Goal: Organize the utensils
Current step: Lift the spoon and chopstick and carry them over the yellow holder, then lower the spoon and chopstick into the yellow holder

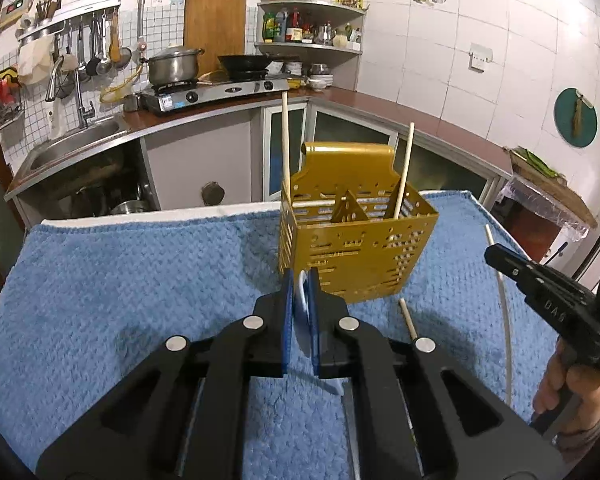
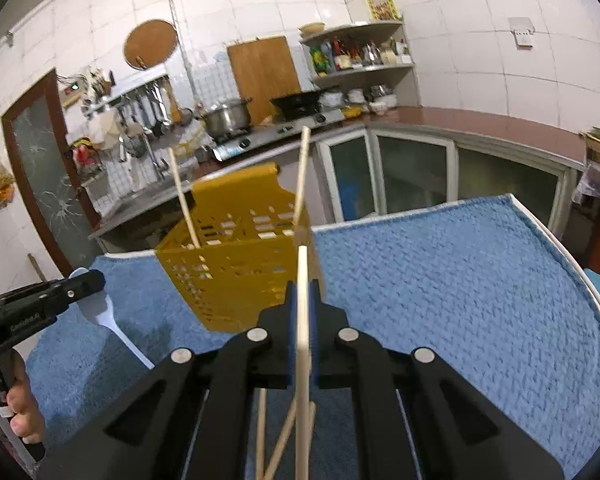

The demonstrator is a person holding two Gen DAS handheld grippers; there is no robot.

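Because both utensils are thin, each gripper clamps its item edge-on between flat blue pads. The left gripper point(image 1: 302, 280) has its fingers clenched on the white plastic spoon point(image 2: 100, 312); the right-wrist view shows the bowl end pinched and the handle trailing down toward the blue knitted towel point(image 1: 140, 272) that covers the desk. The right gripper point(image 2: 303, 280) has its fingers clenched on a pale round wooden chopstick point(image 2: 302, 320), held near its middle so that both ends project past the pads.

The mustard-yellow perforated plastic utensil holder point(image 1: 356, 248) stands upright on the towel, just ahead of both grippers. Its walls are slotted, presumably for drainage, and a raised back plate with a rolled top edge probably serves for hanging. An internal divider splits it into compartments. Two chopsticks point(image 1: 403, 172) already lean inside, tips up, one at each side.

Further loose chopsticks point(image 2: 284, 440) lie crossed on the towel below the right gripper.

Judgement: both items are gripped and raised clear of the towel, ready for insertion into the holder from above. The soft towel gives a non-slip base, though the light holder could tip if struck.
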